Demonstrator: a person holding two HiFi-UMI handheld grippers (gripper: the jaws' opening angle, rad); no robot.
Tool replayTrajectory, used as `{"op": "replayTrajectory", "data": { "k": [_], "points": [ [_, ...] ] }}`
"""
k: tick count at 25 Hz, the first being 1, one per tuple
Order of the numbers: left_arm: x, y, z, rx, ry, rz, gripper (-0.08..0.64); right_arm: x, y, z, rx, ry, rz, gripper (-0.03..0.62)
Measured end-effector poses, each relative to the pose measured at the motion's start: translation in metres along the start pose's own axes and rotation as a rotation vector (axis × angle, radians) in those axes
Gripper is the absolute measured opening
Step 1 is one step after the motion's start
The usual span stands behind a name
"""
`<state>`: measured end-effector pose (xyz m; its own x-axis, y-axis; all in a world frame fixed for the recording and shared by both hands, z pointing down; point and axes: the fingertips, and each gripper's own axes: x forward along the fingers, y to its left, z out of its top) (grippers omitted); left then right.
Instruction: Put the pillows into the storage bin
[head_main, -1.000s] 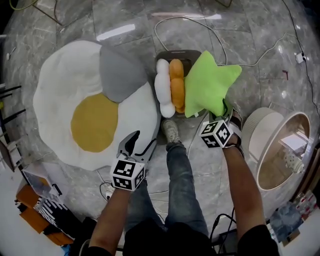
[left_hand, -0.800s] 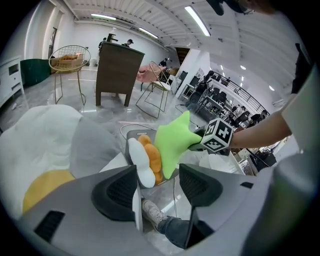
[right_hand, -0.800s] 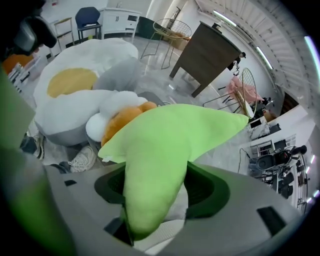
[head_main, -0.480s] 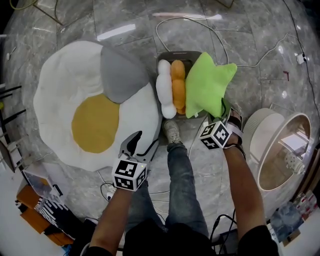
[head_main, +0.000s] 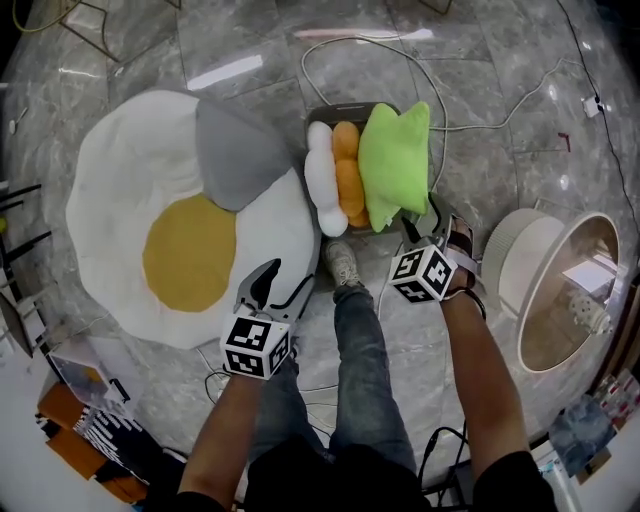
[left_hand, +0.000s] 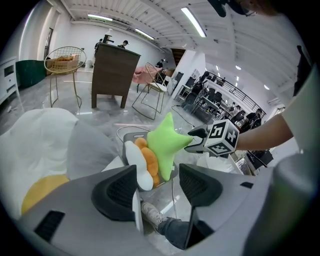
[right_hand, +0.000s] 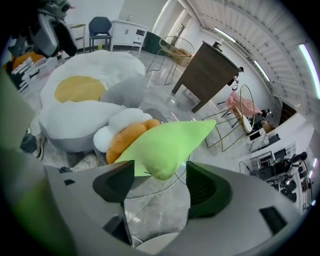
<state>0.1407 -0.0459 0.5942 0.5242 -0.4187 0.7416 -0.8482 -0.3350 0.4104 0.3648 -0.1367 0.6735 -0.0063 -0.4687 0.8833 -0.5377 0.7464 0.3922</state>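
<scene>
A dark storage bin (head_main: 345, 106) stands on the floor with three pillows on edge in it: a white one (head_main: 321, 180), an orange one (head_main: 349, 175) and a green star (head_main: 392, 165). My right gripper (head_main: 428, 216) is at the star's near right corner. Its jaws have just been opening and now stand open; the star's tip (right_hand: 161, 150) lies between them, and the pads do not press on it. My left gripper (head_main: 270, 288) hangs open and empty over the edge of the egg cushion, looking toward the bin (left_hand: 131, 135).
A big fried-egg cushion (head_main: 150, 230) with a grey pillow (head_main: 236, 150) on it lies left of the bin. A round white basket (head_main: 560, 290) sits at the right. A white cable (head_main: 470, 125) loops behind the bin. The person's shoe (head_main: 343, 262) is just before it.
The green star has swung from leaning out to the right to standing against the orange pillow in the bin. The right gripper has let go of it and drawn back a little.
</scene>
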Motion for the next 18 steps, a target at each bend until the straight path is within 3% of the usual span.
{"op": "replayTrajectory", "data": {
  "k": [6, 9, 13, 18],
  "points": [
    [-0.013, -0.005, 0.004, 0.043, -0.011, -0.016, 0.282, -0.025, 0.009, -0.002, 0.067, -0.019, 0.008, 0.332],
    [-0.022, -0.007, 0.012, 0.065, -0.031, -0.018, 0.282, -0.046, 0.012, 0.004, 0.155, -0.059, 0.024, 0.295],
    [-0.043, -0.009, 0.04, 0.098, -0.086, -0.019, 0.282, -0.083, 0.004, 0.027, 0.329, -0.13, 0.024, 0.245],
    [-0.092, -0.021, 0.091, 0.13, -0.184, -0.022, 0.281, -0.152, -0.01, 0.07, 0.443, -0.24, 0.007, 0.199]
  ]
}}
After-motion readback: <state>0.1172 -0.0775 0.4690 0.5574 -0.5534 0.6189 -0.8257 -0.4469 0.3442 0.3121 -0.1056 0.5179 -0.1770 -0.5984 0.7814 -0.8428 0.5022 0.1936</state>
